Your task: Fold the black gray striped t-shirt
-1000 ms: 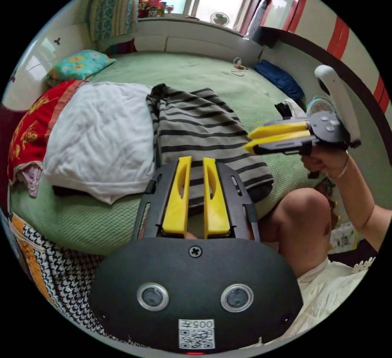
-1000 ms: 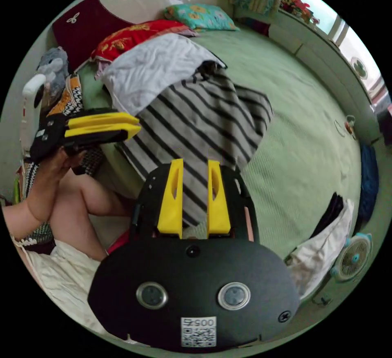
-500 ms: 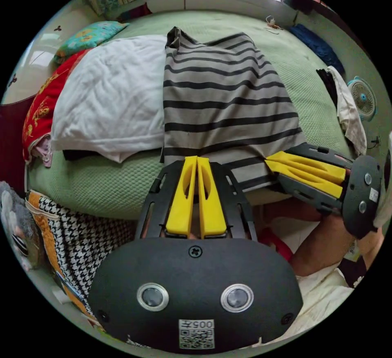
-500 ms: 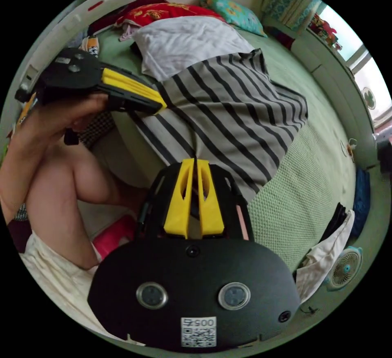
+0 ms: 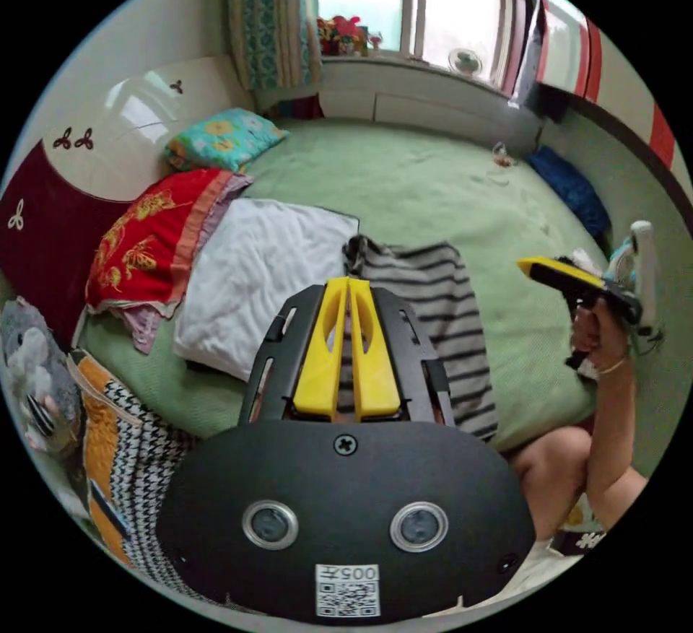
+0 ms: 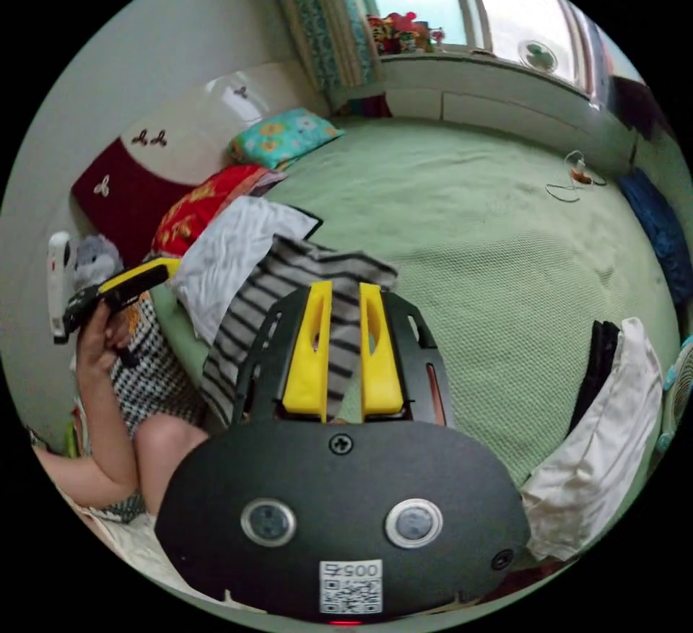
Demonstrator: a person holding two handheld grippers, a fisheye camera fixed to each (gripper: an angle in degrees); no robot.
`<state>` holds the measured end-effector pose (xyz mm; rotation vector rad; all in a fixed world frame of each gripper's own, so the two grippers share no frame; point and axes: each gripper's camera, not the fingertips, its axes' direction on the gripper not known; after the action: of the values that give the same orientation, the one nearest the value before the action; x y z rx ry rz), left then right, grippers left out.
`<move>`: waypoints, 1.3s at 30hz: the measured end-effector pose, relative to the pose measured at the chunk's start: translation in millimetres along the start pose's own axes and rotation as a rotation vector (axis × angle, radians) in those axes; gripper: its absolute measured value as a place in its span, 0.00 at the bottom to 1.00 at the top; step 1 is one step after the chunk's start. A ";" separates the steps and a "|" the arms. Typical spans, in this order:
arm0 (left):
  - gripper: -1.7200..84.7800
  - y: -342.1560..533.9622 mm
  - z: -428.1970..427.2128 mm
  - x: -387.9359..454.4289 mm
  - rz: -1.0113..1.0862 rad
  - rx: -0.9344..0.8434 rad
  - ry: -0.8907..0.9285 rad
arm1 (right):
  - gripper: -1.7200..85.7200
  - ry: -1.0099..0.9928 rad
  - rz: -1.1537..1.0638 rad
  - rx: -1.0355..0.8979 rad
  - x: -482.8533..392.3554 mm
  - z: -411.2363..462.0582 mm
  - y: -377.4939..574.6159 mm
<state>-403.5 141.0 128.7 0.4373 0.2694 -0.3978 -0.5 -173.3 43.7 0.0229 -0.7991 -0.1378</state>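
The striped t-shirt (image 5: 433, 330) lies on the bed (image 5: 426, 185) beside a white garment (image 5: 260, 279), apparently folded to a narrow strip (further folds likely remain), left gripper (image 5: 349, 286) closed and empty, right gripper (image 6: 339, 294) slightly open, empty.

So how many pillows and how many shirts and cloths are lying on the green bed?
Pillows: 2, a teal flowered pillow and a red pillow
Striped t-shirt: 1
White cloth beside it: 1
Blue cloth: 1
Black and white clothes pile at the bed's edge: 1
Total: 6
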 end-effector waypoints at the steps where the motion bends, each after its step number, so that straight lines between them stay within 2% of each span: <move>1: 0.02 -9.2 14.5 -1.6 0.003 -0.011 0.040 | 0.08 0.003 0.035 -0.003 13.6 12.1 -5.3; 4: 0.02 -29.6 80.9 -1.3 -0.014 -0.140 0.046 | 0.06 0.058 0.058 -0.046 31.6 50.1 -12.7; 8: 0.02 -28.8 138.7 0.9 -0.038 -0.137 0.062 | 0.02 0.116 -0.006 -0.130 30.5 95.9 -11.1; 10: 0.02 -35.6 157.5 2.0 0.002 -0.104 0.000 | 0.01 0.140 -0.003 -0.142 33.4 109.4 -11.4; 12: 0.02 -38.2 173.8 -8.9 -0.050 -0.144 -0.074 | 0.01 0.153 0.010 -0.150 41.2 123.1 -12.3; 13: 0.02 -37.8 182.2 -19.2 -0.083 -0.160 -0.050 | 0.01 0.177 0.033 -0.163 49.4 133.2 -12.7; 15: 0.02 -38.2 187.3 -36.3 -0.128 -0.155 0.029 | 0.01 0.208 0.089 -0.172 64.8 144.0 -11.2; 20: 0.02 -35.1 189.8 -72.3 -0.226 -0.126 0.195 | 0.01 0.093 0.194 -0.127 108.1 142.6 -3.5; 25: 0.01 -34.1 139.4 -73.9 -0.235 0.050 0.105 | 0.01 -0.046 0.376 -0.051 149.0 118.1 9.6; 28: 0.01 -30.4 123.0 -67.2 -0.203 0.066 0.071 | 0.01 -0.080 0.387 0.036 155.6 92.5 15.9; 31: 0.01 -29.5 122.9 -55.2 -0.133 0.024 0.056 | 0.01 -0.157 0.307 0.079 140.7 75.9 16.3; 35: 0.01 -28.6 129.2 -42.3 -0.069 -0.041 0.052 | 0.01 -0.052 0.076 -0.029 79.8 89.6 12.2; 39: 0.01 -27.0 138.3 -37.8 -0.060 -0.108 0.070 | 0.01 0.050 -0.017 -0.098 33.2 114.5 15.3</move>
<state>-425.6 67.0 252.5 0.3377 0.3707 -0.4247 -57.8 -158.9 148.4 -0.0597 -0.7414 -0.1918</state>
